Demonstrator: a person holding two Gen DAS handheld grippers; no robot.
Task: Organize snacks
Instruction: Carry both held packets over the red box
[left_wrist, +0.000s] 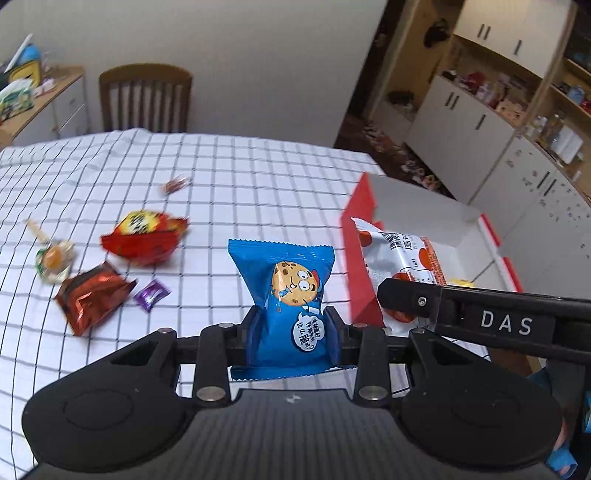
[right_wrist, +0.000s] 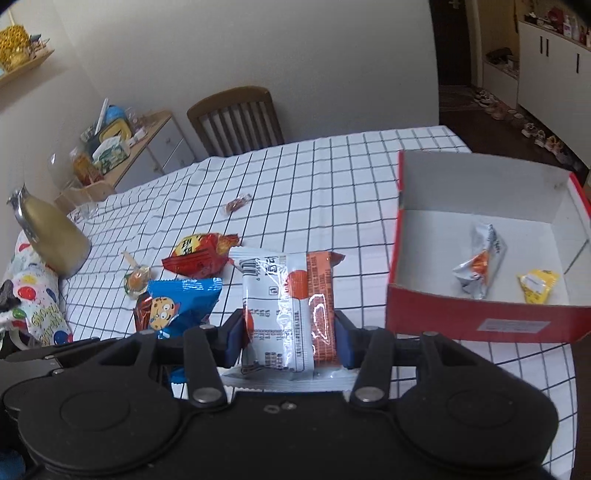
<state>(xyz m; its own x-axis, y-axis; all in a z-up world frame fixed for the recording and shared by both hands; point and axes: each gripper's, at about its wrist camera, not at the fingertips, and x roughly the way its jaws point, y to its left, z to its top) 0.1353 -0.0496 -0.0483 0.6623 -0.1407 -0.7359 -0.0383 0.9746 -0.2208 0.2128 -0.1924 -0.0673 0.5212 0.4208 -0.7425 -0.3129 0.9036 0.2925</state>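
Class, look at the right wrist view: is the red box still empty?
No. The red box already holds a silver-orange packet and a small yellow packet.

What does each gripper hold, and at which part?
Left gripper: blue cookie packet, lower half. Right gripper: white-and-orange packet, lower half.

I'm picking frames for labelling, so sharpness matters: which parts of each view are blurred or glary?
Left wrist view: the loose snacks at left, like the red packet, are motion-smeared, while the held blue cookie packet stays sharp. Right wrist view: mostly sharp, with glare on the white-and-orange packet.
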